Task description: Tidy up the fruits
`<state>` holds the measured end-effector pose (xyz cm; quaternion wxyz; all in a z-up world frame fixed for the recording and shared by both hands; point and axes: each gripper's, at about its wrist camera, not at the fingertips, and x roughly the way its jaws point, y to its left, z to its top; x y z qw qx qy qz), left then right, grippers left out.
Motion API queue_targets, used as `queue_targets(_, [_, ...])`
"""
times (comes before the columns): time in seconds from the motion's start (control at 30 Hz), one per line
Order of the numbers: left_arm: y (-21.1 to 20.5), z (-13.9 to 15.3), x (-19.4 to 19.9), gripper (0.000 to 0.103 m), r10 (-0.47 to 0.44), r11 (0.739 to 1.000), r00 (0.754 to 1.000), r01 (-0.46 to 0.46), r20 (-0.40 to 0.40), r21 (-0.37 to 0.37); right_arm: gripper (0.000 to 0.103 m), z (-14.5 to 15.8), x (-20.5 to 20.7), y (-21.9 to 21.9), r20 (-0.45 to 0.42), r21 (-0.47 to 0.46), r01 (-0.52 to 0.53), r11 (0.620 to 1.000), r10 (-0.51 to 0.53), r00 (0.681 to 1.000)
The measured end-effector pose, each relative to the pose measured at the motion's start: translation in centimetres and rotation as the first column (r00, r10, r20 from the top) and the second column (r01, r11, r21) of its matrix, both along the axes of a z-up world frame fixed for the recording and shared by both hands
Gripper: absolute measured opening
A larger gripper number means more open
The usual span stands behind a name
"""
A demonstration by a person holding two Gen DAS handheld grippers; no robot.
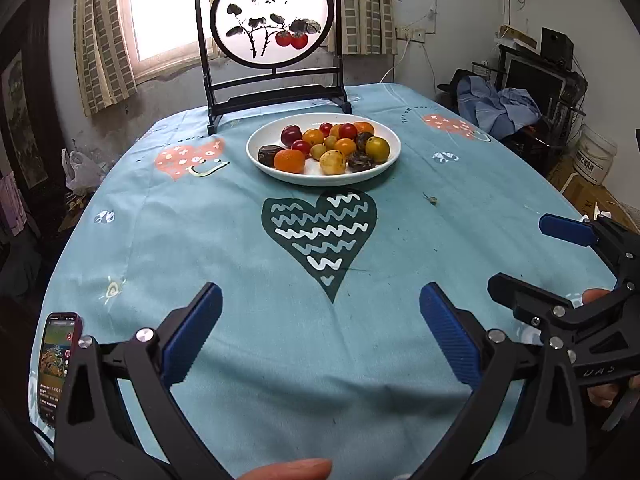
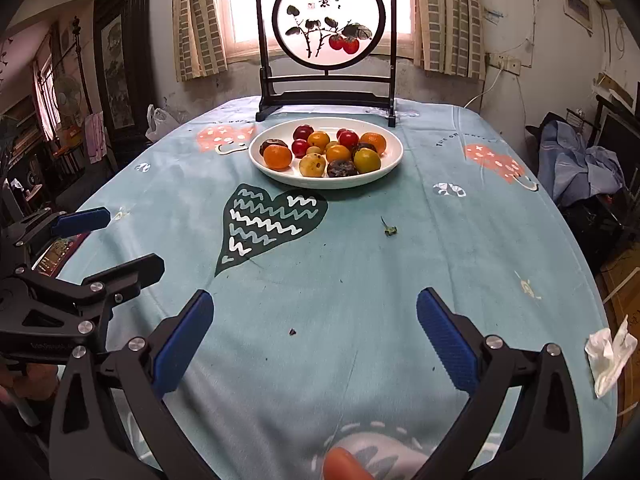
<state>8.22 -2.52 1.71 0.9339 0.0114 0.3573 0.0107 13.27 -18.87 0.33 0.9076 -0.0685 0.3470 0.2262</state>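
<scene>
One white plate (image 1: 256,151) is sitting on the bench (image 1: 240,240), far side from me, just in front of one black-framed round screen (image 1: 272,16) painted with two red fruits. All the fruits (image 1: 332,145) are lying in that plate, none loose on the cloth.

Rough count in the plate:
- about four orange ones, biggest at the front left (image 2: 277,157)
- about four dark red round ones (image 2: 303,132)
- about three dark wrinkled brownish ones (image 2: 342,169)
- one yellow speckled one at the front (image 2: 312,165)
- one yellow-green one at the front right (image 2: 367,160)
- a couple of small pale yellow ones in the middle, partly hidden, so I am not counting them exactly.

I am holding two claws. My left claw (image 1: 320,332) is standing wide apart, nothing between the blue pads (image 1: 448,336), hovering over the near edge of the blue cloth with the dark heart print (image 1: 320,236). My right claw (image 2: 314,332) is also standing wide apart, nothing in it, just beside the left one, both pointing at the plate and well apart from it.

One phone (image 1: 56,364) is lying lit at the near left edge. One crumpled tissue (image 2: 608,354) is lying at the near right edge. One small green stem scrap (image 2: 390,230) is lying on the cloth between me and the plate.
</scene>
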Motion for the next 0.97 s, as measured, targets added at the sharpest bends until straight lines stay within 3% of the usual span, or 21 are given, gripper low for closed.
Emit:
queue_targets(0.37, [0.1, 0.6, -1.7, 0.101, 0.007, 1.0, 1.0, -0.007, 0.025, 0.007, 0.102, 1.0, -1.3, -0.7, 0.028, 0.0, 0.019, 1.0, -0.019, 0.999])
queue_targets(0.97, [0.9, 0.5, -1.4, 0.101, 0.028, 1.0, 0.999, -0.028, 0.023, -0.006, 0.102, 1.1, -1.0, -0.7, 0.02, -0.006, 0.028, 1.0, -0.028, 0.999])
